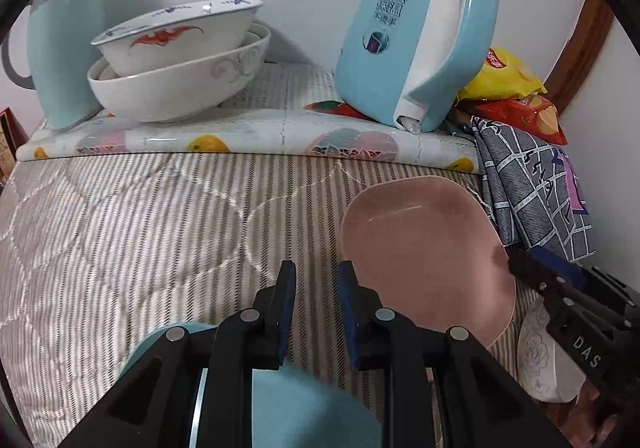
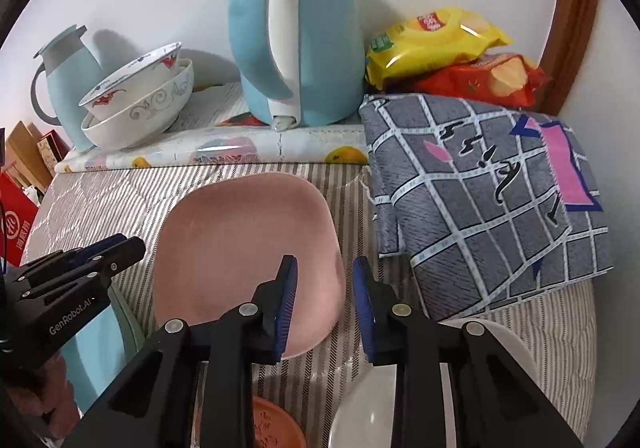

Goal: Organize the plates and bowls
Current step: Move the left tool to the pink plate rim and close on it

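A pink square plate (image 1: 424,244) (image 2: 248,248) lies on the striped quilt. My right gripper (image 2: 325,280) is open over its right edge; the left finger is above the plate, the right finger beyond the rim. It shows in the left wrist view (image 1: 520,268) at the plate's right edge. My left gripper (image 1: 316,288) is open and empty above a light blue plate (image 1: 304,404), left of the pink plate. It shows in the right wrist view (image 2: 120,248). Two stacked bowls (image 1: 176,59) (image 2: 140,103) stand on the raised board at the back.
A blue kettle (image 1: 416,35) (image 2: 296,31) and a blue jug (image 1: 64,43) (image 2: 68,75) stand on the board. A grey checked blanket (image 2: 480,199) and snack bags (image 2: 440,39) lie right. A white floral bowl (image 1: 540,360), a white bowl (image 2: 372,404) and an orange dish (image 2: 276,428) sit close below.
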Demonstrator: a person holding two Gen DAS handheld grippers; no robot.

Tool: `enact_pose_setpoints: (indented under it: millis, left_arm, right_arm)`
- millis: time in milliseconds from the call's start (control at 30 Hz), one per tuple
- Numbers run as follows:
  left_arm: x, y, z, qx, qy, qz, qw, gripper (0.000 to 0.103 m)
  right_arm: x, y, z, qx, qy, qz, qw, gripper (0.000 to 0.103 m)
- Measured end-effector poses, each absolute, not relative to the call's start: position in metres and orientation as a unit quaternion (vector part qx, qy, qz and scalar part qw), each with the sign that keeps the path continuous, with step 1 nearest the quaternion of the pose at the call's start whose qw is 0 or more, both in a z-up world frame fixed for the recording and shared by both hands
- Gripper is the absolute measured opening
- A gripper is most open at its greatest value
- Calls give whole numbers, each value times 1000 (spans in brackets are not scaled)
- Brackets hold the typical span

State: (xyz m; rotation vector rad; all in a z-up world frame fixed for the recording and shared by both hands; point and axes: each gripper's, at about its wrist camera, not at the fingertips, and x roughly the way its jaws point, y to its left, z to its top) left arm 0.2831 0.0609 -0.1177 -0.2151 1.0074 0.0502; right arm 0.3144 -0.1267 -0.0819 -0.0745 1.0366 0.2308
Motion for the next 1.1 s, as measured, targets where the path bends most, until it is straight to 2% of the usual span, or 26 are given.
enact_pose_setpoints:
  millis: [300,633,733,967,1000,1033,1100]
  left_arm:
    - [292,56,-121,-110,486,10,867,21]
    - [299,45,-135,-114,502,2,857,20]
    - [299,44,-136,-118,502,-5,857,12]
    - [299,44,-137,-120,498,-4,859,10]
    - [298,43,-136,-120,497,-3,860,10]
    - [298,44,-134,-121,494,-2,861,10]
    - [297,45,-130,-121,489,-2,864,10]
  right_arm:
    - [329,-120,-97,-42,518,105,848,19]
    - [336,-119,-102,-45,533,100,839,19]
    - [339,-119,-103,-49,535,100,838,19]
    - [336,-119,-108,-64,543,98,832,19]
    - [336,-119,-109,-63,540,102,833,16]
    - [336,-117,-110,-66,537,101,835,7]
    - [333,-115,-110,-81,527,90,841,5]
